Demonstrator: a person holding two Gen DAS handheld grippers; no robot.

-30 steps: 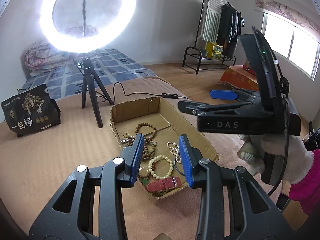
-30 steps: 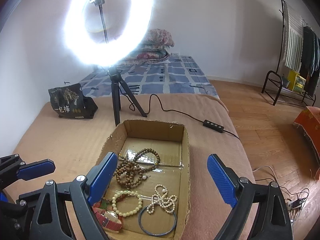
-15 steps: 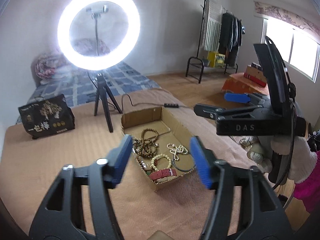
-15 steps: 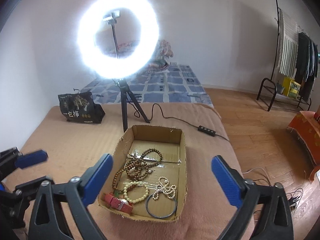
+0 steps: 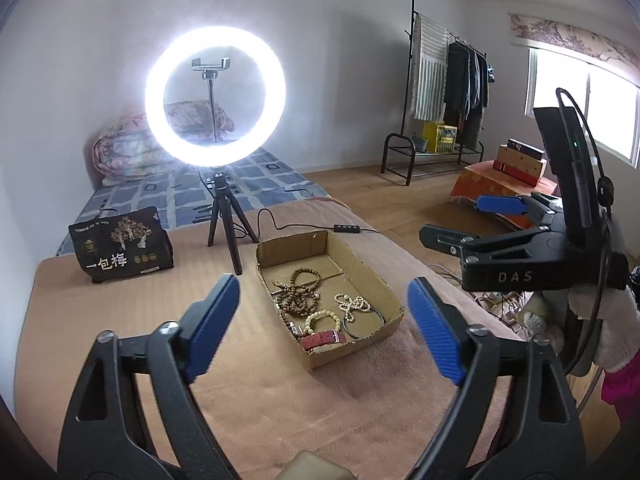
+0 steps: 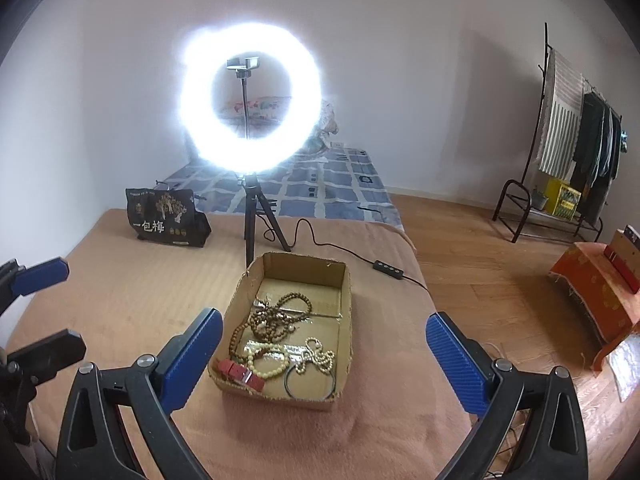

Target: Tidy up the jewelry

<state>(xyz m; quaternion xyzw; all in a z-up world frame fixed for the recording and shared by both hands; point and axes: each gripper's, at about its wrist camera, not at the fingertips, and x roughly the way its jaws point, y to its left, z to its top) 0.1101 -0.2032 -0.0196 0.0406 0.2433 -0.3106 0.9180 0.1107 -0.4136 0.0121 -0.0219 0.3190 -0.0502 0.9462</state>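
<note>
A shallow cardboard box sits on the tan blanket. It holds brown wooden beads, a cream bead bracelet, a pearl strand, a dark bangle and a red strap. My left gripper is open and empty, held above and short of the box. My right gripper is open and empty, also raised short of the box; it shows at the right in the left wrist view.
A lit ring light on a tripod stands behind the box, its cable and remote trailing right. A black printed bag sits at the back left. The blanket's right edge drops to the wooden floor.
Both grippers pulled back and up from the box. The left gripper opened wide from a narrow gap over the jewelry. The box now looks smaller and farther.
</note>
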